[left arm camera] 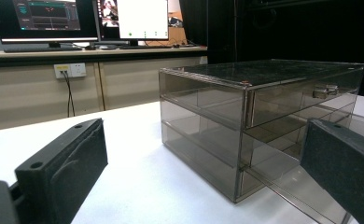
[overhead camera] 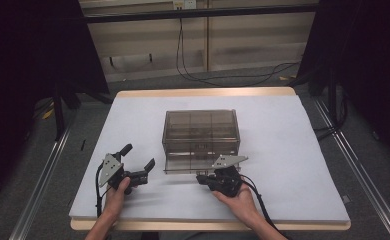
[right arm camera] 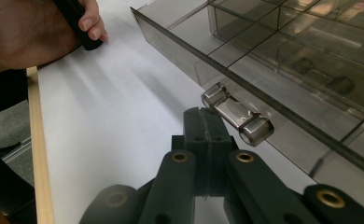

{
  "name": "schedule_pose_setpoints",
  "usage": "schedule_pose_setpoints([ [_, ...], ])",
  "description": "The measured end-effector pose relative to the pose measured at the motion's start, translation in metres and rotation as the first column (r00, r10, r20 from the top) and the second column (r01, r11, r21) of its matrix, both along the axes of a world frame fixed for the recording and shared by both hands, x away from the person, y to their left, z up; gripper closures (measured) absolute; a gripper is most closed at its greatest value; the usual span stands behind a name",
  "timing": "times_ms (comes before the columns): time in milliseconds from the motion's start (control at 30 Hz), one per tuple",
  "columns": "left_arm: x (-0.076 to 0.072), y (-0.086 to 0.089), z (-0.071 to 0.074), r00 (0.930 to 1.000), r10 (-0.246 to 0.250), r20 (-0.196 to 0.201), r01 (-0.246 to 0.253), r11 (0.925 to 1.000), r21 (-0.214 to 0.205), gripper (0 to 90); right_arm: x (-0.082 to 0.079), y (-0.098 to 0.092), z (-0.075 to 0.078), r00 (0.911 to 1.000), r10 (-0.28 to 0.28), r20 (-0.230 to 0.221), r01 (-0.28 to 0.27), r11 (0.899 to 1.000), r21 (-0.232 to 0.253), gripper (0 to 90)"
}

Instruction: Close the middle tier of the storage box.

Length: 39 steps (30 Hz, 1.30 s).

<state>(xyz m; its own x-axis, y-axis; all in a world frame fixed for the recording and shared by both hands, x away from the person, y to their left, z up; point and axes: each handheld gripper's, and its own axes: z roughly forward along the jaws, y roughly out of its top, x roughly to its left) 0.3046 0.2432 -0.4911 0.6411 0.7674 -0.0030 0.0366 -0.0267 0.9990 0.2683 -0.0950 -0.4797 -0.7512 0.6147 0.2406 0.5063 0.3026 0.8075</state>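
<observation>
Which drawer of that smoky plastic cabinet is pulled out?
The bottom drawer: it juts forward toward the person, its metal handle by the right tongs. The upper ones sit flush.

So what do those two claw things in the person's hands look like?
Both are black. The left gripper has two chunky black jaws with soft-looking dark pads, and a grey three-cornered plate on top. The right gripper has the same grey plate, plus brass-coloured rings on its black links. A black cable trails back from each. The person's forearms are bare, with no sleeves showing.
</observation>
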Motion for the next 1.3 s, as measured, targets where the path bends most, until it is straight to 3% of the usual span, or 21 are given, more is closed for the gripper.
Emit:
schedule_pose_setpoints([
  [1300,0.0001,-0.0002,-0.0001,1.0,-0.001,-0.001,0.001,1.0,-0.004,0.8,0.005,-0.0019,0.0045,0.9991,-0.031,0.028,0.03,0.999,0.022,90.0],
])
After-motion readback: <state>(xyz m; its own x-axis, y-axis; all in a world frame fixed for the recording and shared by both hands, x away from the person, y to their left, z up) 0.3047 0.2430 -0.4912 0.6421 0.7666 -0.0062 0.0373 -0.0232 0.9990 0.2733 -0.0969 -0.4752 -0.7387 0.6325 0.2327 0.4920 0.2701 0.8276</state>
